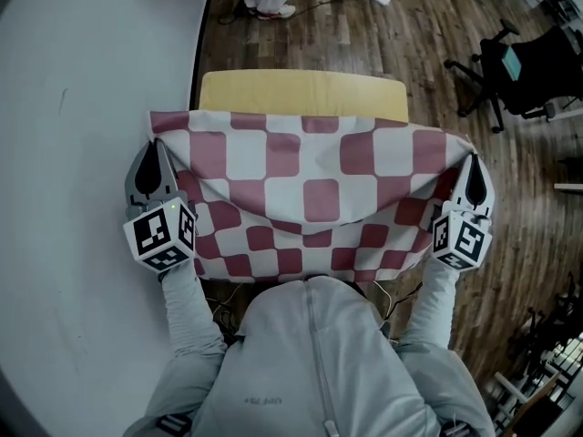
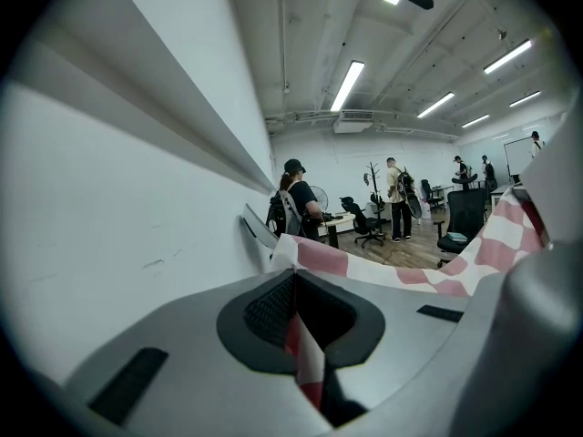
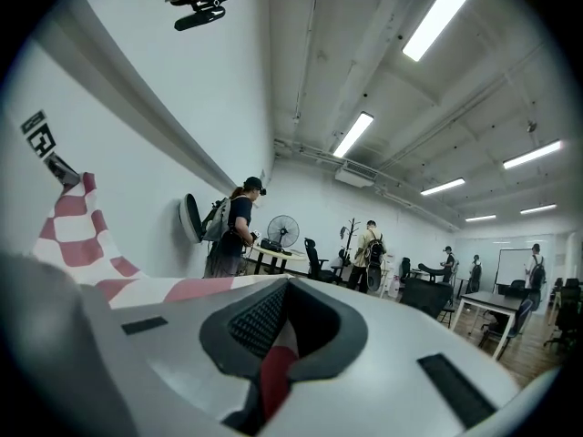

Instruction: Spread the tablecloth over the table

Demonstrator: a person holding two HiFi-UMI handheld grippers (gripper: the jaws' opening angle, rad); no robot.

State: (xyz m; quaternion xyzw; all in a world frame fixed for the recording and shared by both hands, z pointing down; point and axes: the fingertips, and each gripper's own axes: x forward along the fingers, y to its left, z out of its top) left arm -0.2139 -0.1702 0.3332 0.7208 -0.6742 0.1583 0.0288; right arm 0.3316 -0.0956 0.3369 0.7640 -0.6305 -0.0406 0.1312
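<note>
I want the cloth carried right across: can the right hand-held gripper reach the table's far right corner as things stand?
Probably yes. The right hand-held gripper, shut on the cloth, has only bare floor between it and the table corner; the chair stands well aside.

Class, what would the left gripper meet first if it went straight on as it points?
The left gripper meets only the tablecloth it clamps; beyond, the way looks free alongside the wall, depth unclear.

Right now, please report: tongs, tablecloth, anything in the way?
Left tongs shut on tablecloth corner, right tongs shut on the other. Cloth held spread between them, sagging mid; yellow table far strip uncovered. Nothing seen in the way.
</note>
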